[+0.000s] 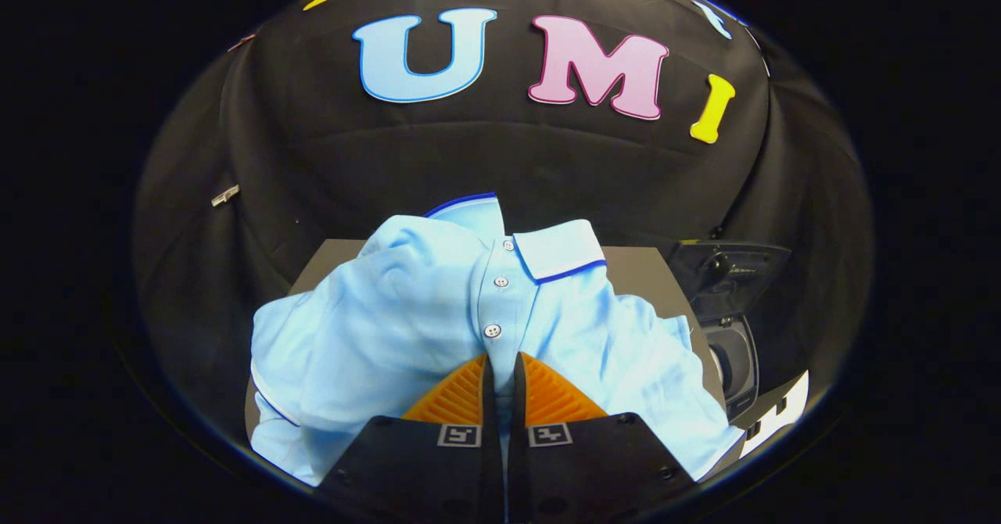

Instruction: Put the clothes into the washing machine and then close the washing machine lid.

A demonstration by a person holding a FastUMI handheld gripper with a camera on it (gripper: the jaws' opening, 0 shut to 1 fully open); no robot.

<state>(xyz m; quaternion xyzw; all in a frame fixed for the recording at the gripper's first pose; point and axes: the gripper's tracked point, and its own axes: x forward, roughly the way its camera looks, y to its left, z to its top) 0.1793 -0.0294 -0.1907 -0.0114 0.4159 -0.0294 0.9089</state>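
A light blue polo shirt (407, 328) lies bunched on the table (637, 270), collar toward the booth wall. The gripper (500, 364) has its fingers nearly together, seemingly pinching shirt fabric at the placket. The washing machine (731, 352) sits just beside the shirt.

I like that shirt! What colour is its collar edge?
Dark blue trim on the light blue shirt's collar, clearest in the gripper view.

text: none legible | tongs (500, 364): square coded markers, no words

Claw (500, 361) camera faces forward, down, close over shirt (407, 328).
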